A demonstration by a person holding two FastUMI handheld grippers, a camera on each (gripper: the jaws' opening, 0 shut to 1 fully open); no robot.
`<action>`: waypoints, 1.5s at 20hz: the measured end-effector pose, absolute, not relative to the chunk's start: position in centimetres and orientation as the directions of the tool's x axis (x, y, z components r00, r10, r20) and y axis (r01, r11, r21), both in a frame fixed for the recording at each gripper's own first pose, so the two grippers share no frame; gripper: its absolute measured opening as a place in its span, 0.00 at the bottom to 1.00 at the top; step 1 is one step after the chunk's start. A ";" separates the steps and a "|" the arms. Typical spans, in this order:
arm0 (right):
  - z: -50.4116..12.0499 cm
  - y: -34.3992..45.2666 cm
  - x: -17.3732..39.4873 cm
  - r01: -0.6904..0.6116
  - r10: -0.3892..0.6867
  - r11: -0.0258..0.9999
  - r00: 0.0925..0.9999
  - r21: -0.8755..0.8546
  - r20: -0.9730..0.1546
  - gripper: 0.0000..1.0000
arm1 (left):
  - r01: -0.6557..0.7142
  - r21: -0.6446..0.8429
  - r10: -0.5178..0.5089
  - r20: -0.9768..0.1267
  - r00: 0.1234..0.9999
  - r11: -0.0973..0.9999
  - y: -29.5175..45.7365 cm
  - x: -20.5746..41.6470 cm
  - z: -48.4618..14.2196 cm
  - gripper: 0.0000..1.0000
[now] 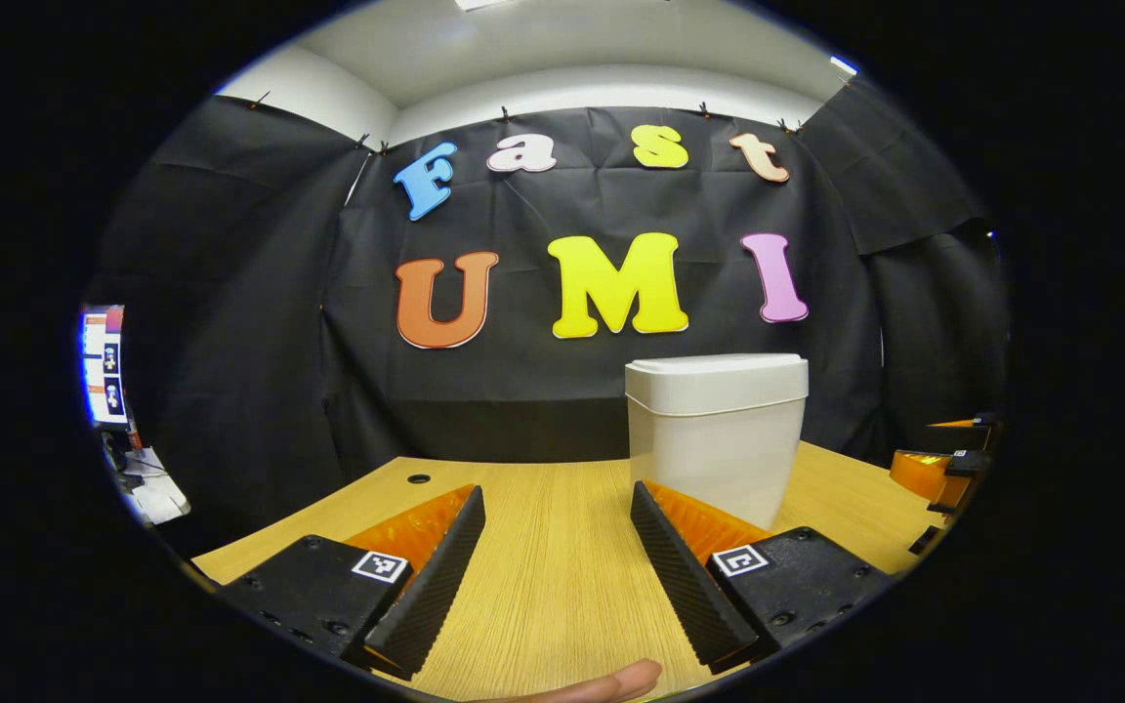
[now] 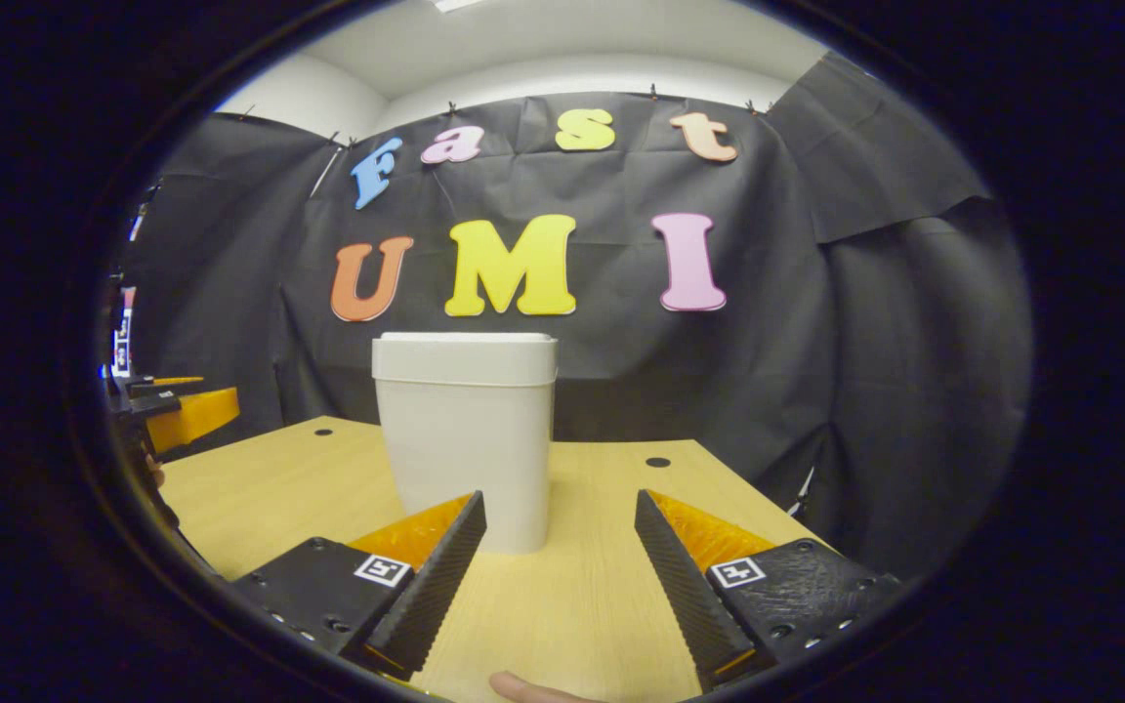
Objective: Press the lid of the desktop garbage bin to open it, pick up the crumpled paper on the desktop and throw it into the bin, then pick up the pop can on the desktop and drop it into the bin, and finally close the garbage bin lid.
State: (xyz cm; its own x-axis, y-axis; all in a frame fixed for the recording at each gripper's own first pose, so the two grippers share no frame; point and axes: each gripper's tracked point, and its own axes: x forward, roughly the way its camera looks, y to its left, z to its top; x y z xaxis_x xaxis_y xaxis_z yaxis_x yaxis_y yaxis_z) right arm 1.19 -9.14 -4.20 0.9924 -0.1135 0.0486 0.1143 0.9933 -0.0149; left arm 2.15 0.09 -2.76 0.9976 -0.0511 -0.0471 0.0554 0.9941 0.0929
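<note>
A: Item one, the counter [image 2: 309,488]: pale wood-grain top, two round cable holes near its far edge, black cloth wall just behind.

B: Item two?

A: Desktop garbage bin [image 2: 465,439]: white, upright, lid [image 2: 465,357] shut flat. It stands toward the back, ahead of both tools.

B: The tools?

A: Left hand-held gripper [image 1: 555,561]: fingers spread wide, nothing between them, low over the counter, bin ahead to its right. Right hand-held gripper [image 2: 559,561]: also spread wide and empty, bin ahead to its left.

B: Handling note?

A: Opening looks not yet done. I'd press straight down on the lid top, gently, so the light bin doesn't tip back. Bare counter lies either side; the far edge sits near behind the bin.
</note>
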 end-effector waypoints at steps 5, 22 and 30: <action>-2.7 -10.1 -0.6 0.084 -0.089 0.993 0.994 0.086 0.063 0.93 | 0.045 0.080 -0.040 -0.063 0.997 0.996 0.3 2.3 -3.3 0.94; -2.6 -10.9 -1.4 0.097 -0.106 0.988 0.992 0.119 0.072 0.95 | 0.076 0.103 -0.067 -0.084 0.994 0.992 -1.5 2.3 -4.2 0.97; -4.6 -10.3 -0.5 0.079 -0.079 0.988 0.997 0.130 -0.005 0.96 | 0.083 0.106 -0.072 -0.097 0.993 0.991 -2.0 2.5 -4.6 0.97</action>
